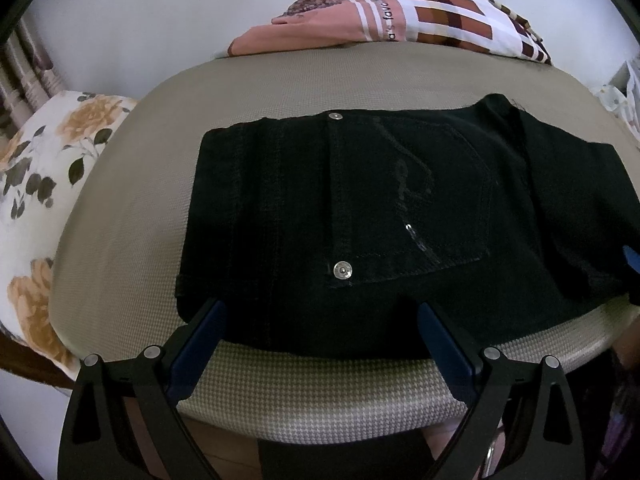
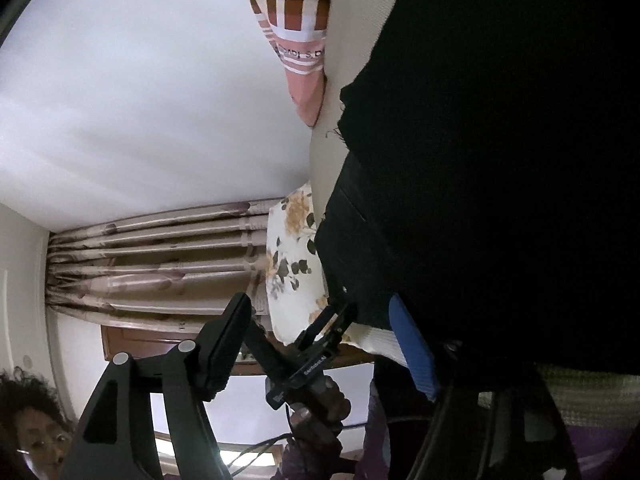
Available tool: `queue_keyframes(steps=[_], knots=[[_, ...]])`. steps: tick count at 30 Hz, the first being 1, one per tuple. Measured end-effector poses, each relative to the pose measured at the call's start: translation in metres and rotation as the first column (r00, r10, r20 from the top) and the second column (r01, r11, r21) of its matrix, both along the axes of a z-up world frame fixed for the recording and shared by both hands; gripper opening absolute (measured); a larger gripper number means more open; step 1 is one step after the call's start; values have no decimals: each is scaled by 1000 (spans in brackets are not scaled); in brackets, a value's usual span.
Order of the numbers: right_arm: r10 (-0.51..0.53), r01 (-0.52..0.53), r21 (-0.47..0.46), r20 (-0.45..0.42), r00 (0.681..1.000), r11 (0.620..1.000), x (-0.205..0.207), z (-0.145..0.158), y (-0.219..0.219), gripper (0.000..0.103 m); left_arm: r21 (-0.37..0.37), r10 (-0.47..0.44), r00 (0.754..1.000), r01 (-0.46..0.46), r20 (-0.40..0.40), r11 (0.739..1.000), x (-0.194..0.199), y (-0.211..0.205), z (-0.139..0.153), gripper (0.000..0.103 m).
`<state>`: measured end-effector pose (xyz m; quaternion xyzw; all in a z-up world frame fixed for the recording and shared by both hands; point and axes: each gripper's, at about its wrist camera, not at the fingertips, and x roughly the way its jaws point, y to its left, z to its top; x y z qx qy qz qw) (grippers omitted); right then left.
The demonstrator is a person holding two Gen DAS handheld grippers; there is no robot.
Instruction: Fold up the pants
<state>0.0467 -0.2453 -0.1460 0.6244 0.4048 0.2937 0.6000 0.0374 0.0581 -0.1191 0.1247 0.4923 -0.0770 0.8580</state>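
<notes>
Black denim pants (image 1: 400,216) lie folded flat on a beige houndstooth cushion (image 1: 312,392), a back pocket and two metal rivets facing up. My left gripper (image 1: 320,314) is open, its two blue-padded fingers spread wide at the near edge of the pants with nothing pinched. In the right wrist view, which is rolled onto its side, the pants (image 2: 500,160) fill the right half. My right gripper (image 2: 320,316) is open, its blue pad (image 2: 412,352) lying against the edge of the cloth while the other finger stands free. A blue tip of the right gripper (image 1: 633,258) shows at the right end of the pants.
A pink and brown checked cloth (image 1: 400,16) lies at the cushion's far edge. A floral pillow (image 1: 48,168) sits to the left, with a curtain (image 2: 160,260) behind it. A hand (image 2: 320,404) holds the left gripper (image 2: 324,332). A person is at the lower left of the right wrist view.
</notes>
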Motion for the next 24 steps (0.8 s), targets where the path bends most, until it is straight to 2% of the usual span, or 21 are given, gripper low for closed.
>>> queue_keyframes(steps=[4, 8, 13, 15, 16, 17, 20, 21, 22, 23, 24], knots=[[46, -45, -25, 6, 999, 999, 6, -4, 19, 69, -34, 35, 999, -35, -3, 999, 3, 10, 4, 96], [126, -120, -204, 13, 992, 971, 14, 1, 39, 68, -82, 83, 996, -84, -15, 993, 9, 28, 10, 96], [147, -123, -315, 53, 988, 941, 9, 17, 47, 70, -88, 127, 991, -124, 30, 988, 24, 61, 32, 96], [151, -94, -457, 89, 985, 885, 6, 37, 50, 70, -130, 153, 988, -148, 31, 980, 31, 85, 42, 96], [143, -59, -545, 114, 983, 837, 3, 46, 52, 70, -158, 161, 987, -157, 12, 975, 35, 96, 43, 96], [123, 11, -668, 153, 981, 744, -3, 59, 55, 70, -191, 170, 985, -170, -13, 967, 39, 107, 43, 96], [60, 163, -832, 229, 972, 531, -13, 75, 58, 77, -309, 202, 974, -224, -103, 924, 46, 139, 37, 96], [41, 189, -849, 240, 970, 494, -15, 75, 57, 83, -372, 202, 968, -244, -150, 895, 49, 150, 32, 96], [24, 206, -857, 246, 969, 473, -17, 72, 56, 85, -420, 199, 963, -258, -181, 870, 49, 157, 28, 96], [-3, 219, -863, 244, 970, 455, -19, 67, 53, 85, -459, 196, 959, -272, -206, 846, 50, 162, 25, 96], [-19, 218, -867, 234, 972, 448, -18, 61, 49, 85, -508, 189, 952, -290, -242, 811, 50, 168, 20, 96]])
